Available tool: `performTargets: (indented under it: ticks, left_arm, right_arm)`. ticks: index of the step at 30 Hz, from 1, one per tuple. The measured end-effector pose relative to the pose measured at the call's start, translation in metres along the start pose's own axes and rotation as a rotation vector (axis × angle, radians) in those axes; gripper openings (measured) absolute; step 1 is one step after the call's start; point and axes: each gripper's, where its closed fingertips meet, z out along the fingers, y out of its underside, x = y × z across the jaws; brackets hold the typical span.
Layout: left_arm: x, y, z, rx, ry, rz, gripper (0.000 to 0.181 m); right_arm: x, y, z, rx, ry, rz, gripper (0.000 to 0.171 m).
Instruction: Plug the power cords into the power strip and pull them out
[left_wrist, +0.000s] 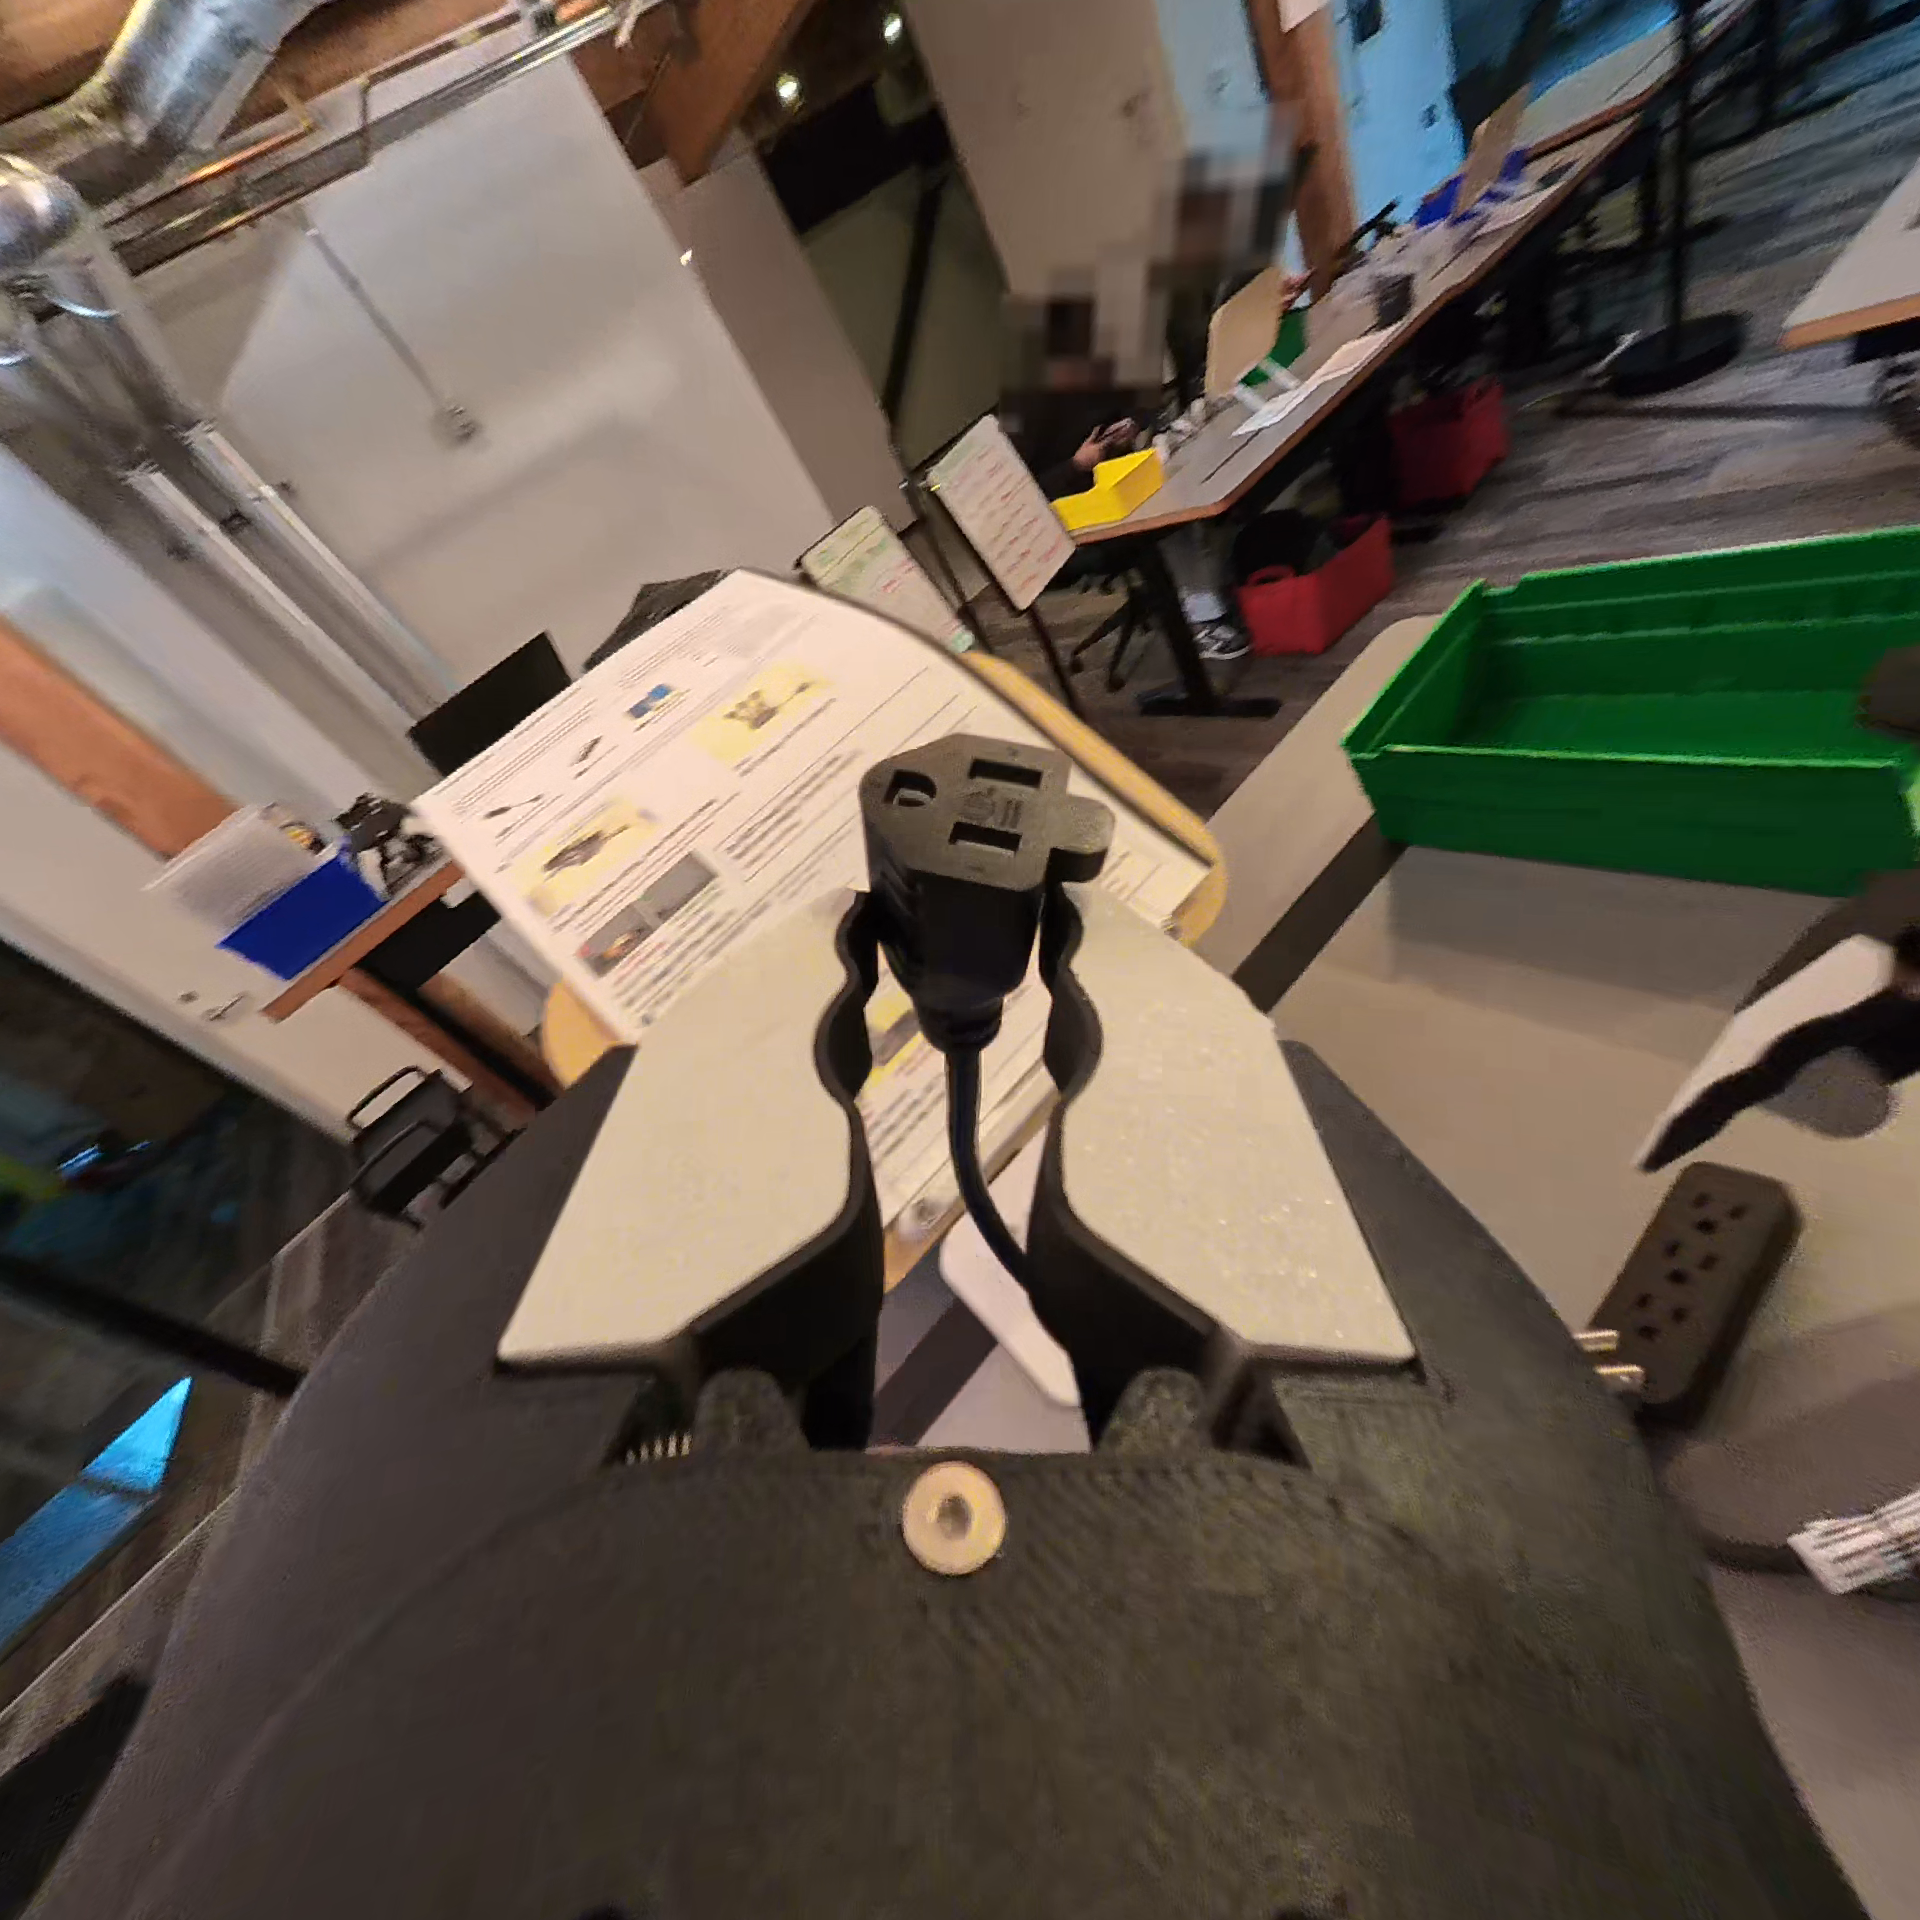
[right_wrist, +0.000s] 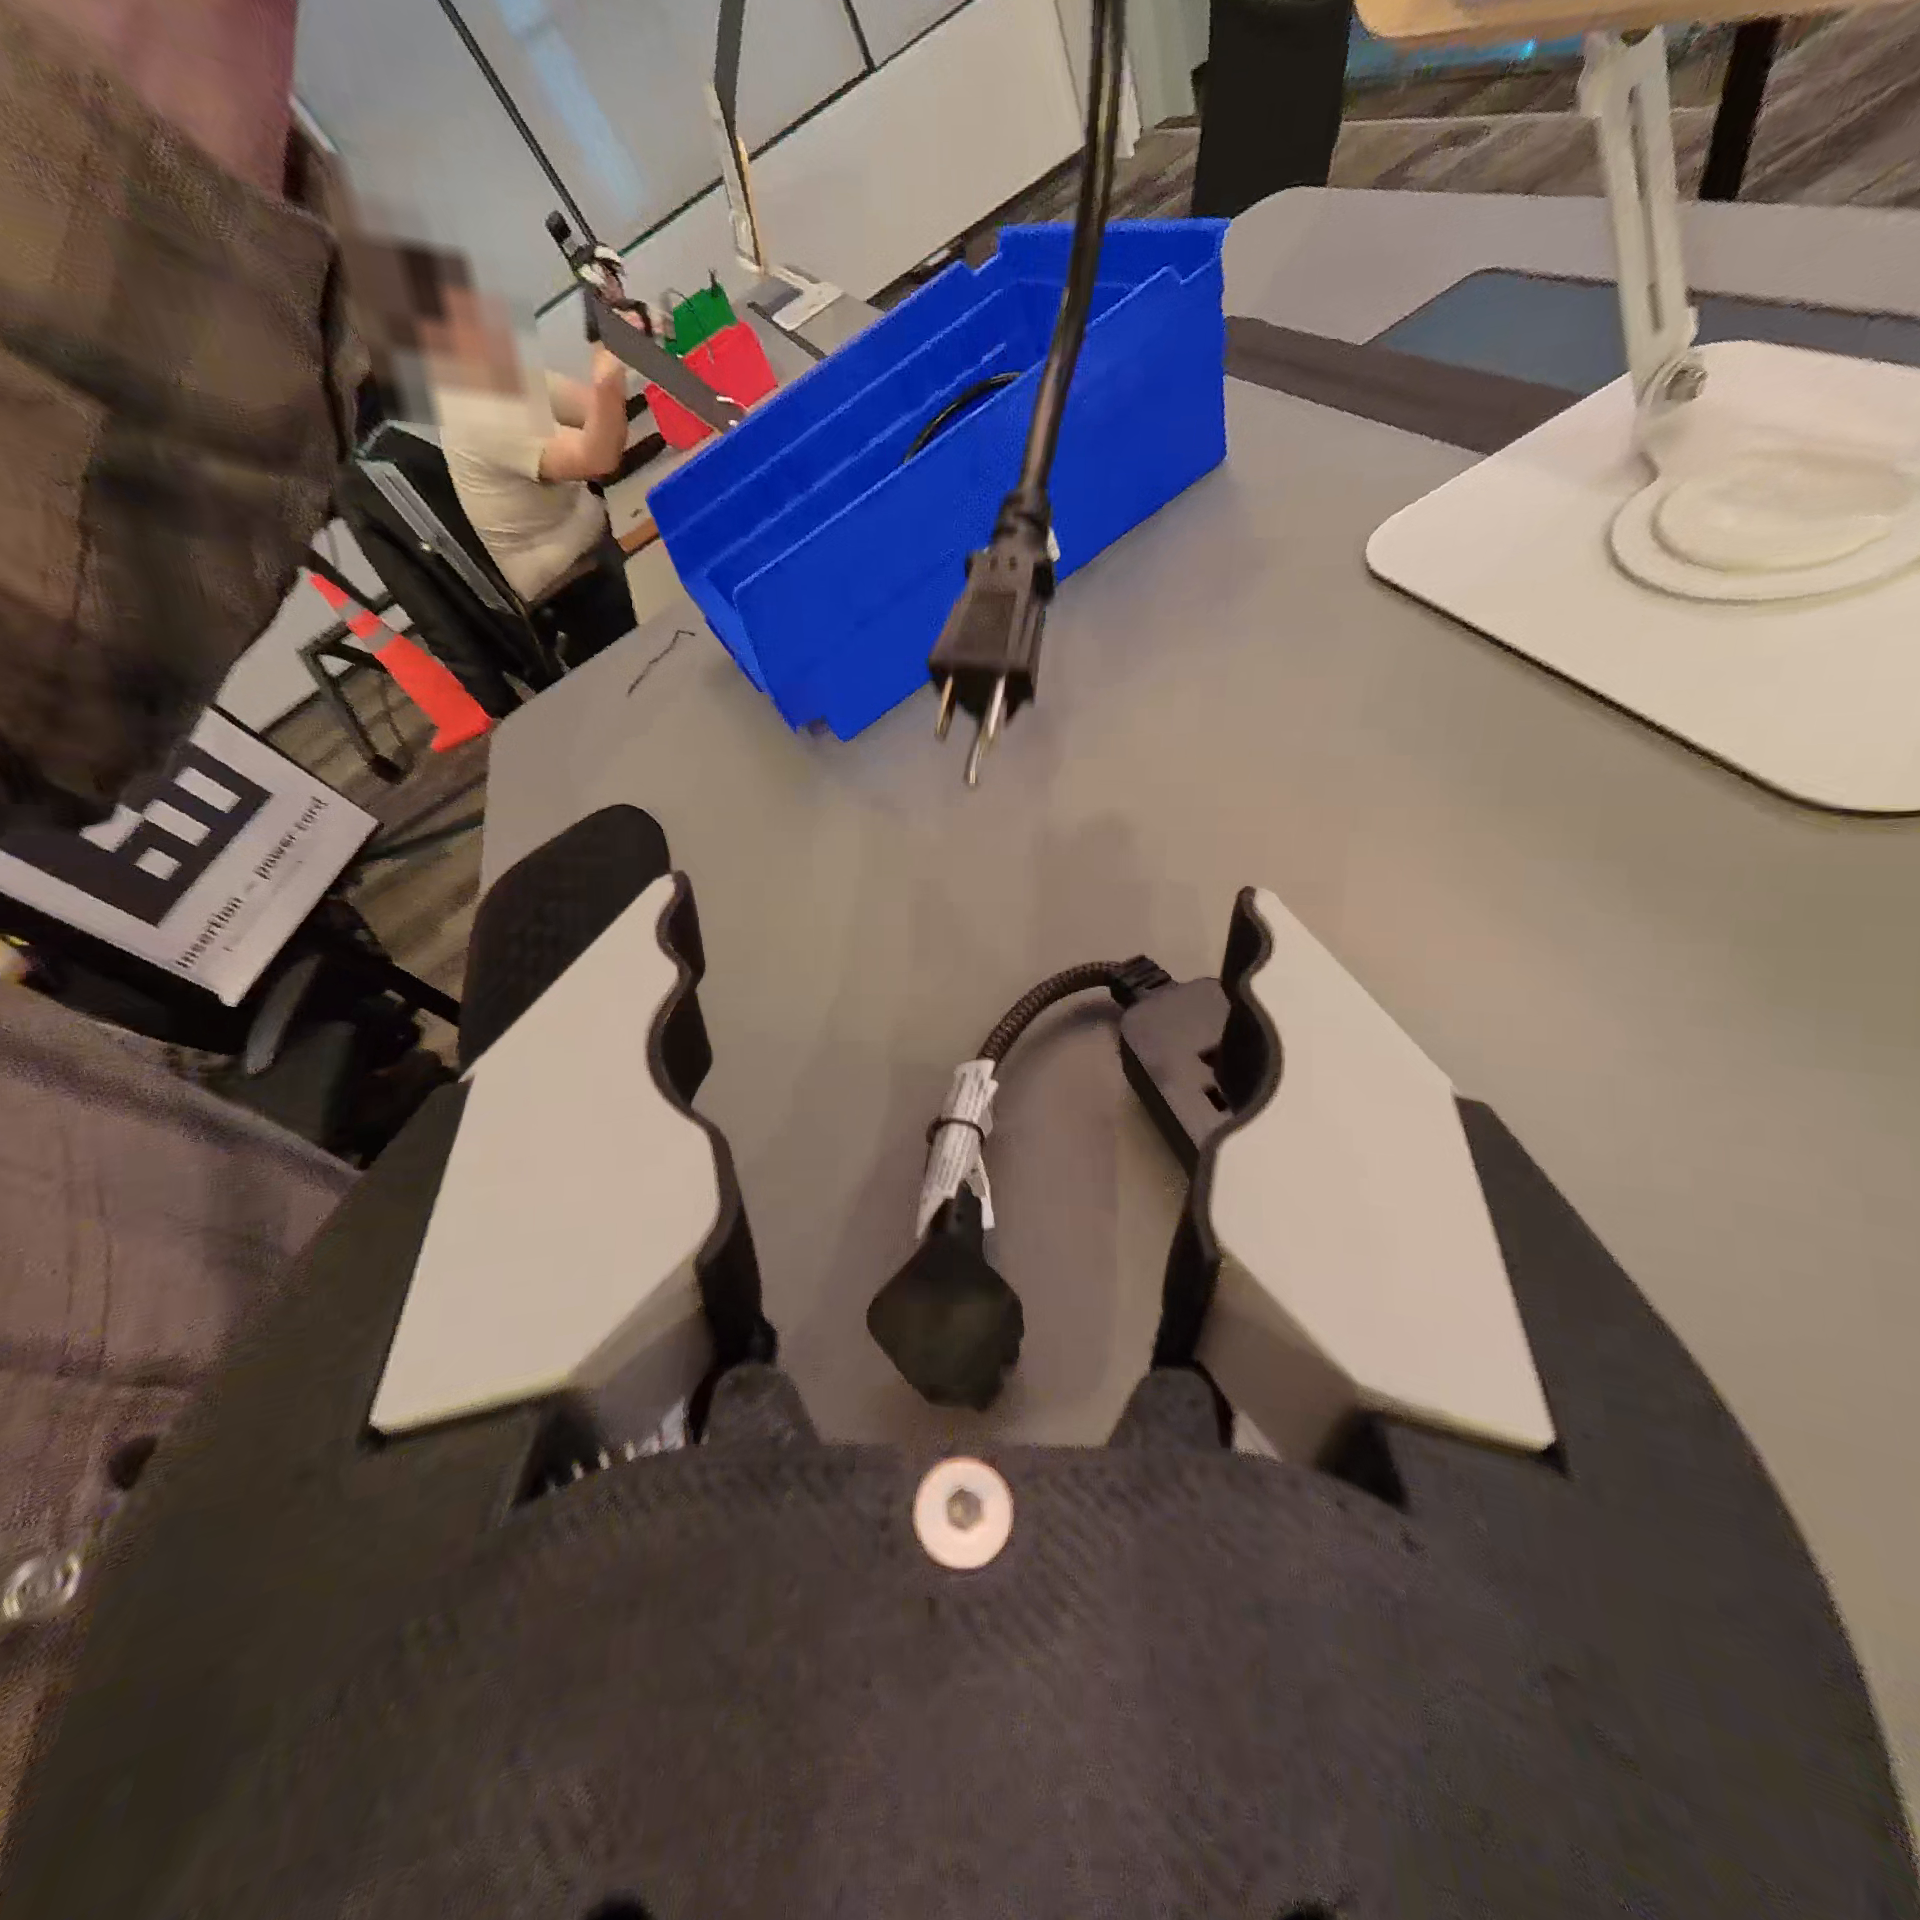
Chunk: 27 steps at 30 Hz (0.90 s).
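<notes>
My left gripper (left_wrist: 961, 920) is shut on the socket end (left_wrist: 982, 821) of a black power cord and holds it up in the air, socket face pointing away. The cord's pronged plug (right_wrist: 992, 623) hangs down over the grey table (right_wrist: 1403, 852) in front of a blue bin. My right gripper (right_wrist: 961, 914) is open and empty, low over the table. The black power strip (right_wrist: 1174, 1070) lies by its right finger, with its short braided cord (right_wrist: 1029, 1008) and flat plug (right_wrist: 945, 1340) between the fingers. The strip (left_wrist: 1694, 1288) and right gripper (left_wrist: 1766, 1039) also show in the left wrist view.
A blue bin (right_wrist: 883, 499) stands behind the hanging plug. A white stand base (right_wrist: 1662, 644) sits at the right. A green bin (left_wrist: 1662, 727) is at the table's far side. A printed sheet on a board (left_wrist: 727, 769) stands behind the socket end. A person sits at another table. Spacing between my two grippers at the tips: around 30 cm. From my right tips it is roughly 25 cm to the white stand base (right_wrist: 1662, 644); from my left, 40 cm.
</notes>
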Motion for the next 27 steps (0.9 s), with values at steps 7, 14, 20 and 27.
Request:
performTargets:
  ticks: [7,14,20,27]
  left_arm:
    - [0.067,-0.024,0.026,0.088,0.168,0.011,0.029]
    - [0.103,-0.037,0.037,0.139,0.271,0.009,0.029]
    - [0.108,-0.019,0.037,0.121,0.299,-0.022,0.03]
    - [0.13,0.056,0.011,0.0,0.392,-0.135,0.042]
  right_arm:
    - [0.0,0.003,0.033,-0.034,-0.173,0.182,0.082]
    - [0.0,0.017,0.032,-0.115,-0.271,0.22,0.025]
    - [0.032,0.024,0.012,-0.14,-0.116,0.181,0.022]
    - [0.086,0.016,-0.032,-0.099,0.139,0.064,0.021]
